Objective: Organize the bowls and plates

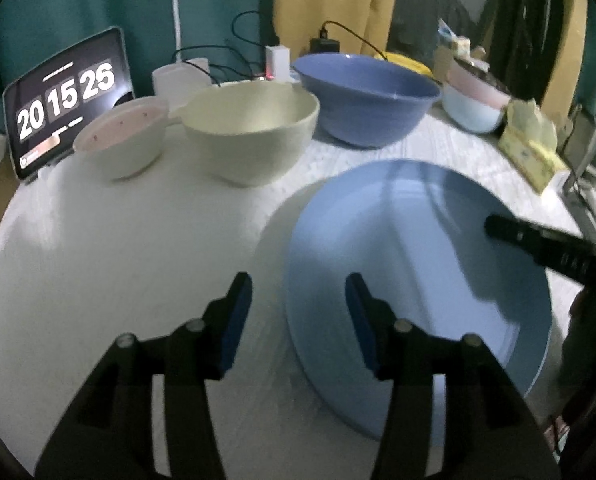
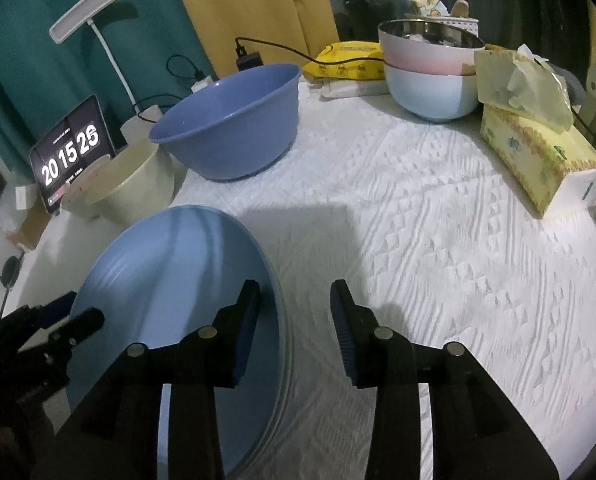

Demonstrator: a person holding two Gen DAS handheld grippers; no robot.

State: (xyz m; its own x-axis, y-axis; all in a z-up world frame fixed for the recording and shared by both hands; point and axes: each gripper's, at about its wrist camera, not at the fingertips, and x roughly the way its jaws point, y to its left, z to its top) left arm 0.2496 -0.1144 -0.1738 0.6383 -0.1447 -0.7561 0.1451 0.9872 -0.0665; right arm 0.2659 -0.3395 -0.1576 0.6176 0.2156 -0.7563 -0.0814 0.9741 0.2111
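Left wrist view first: my left tongs [image 1: 298, 316] stand partly open with nothing clamped, and their blue pads straddle the near left rim of the light blue round plastic plate [image 1: 418, 280] without pressing on it. One pad hangs over the white textured cloth on the table [image 1: 118, 260], the other over the plate's face. That plate lies flat on the table, and a paler rim showing under its edge suggests another plate beneath it, though I cannot tell for sure. Across it, the black tip of my right tongs [image 1: 502, 230] reaches in over the far right rim.

From the right wrist, my right tongs [image 2: 294, 320] are likewise partly open and hold nothing; the left pad sits over the plate's right edge, the right pad over bare cloth. My left tongs show at the plate's left side.

Farther back I see a cream round bowl [image 1: 254, 132] with a small pinkish-white bowl [image 1: 122, 140] just beside it, and a deep blue plastic basin [image 1: 366, 96] behind them. At the far right stands a stack of pale blue and pink bowls [image 2: 430, 76], a metal bowl on top. A yellow tissue box [image 2: 538, 160] sits near that stack, and a tablet showing a clock [image 1: 66, 96] leans at the far left.
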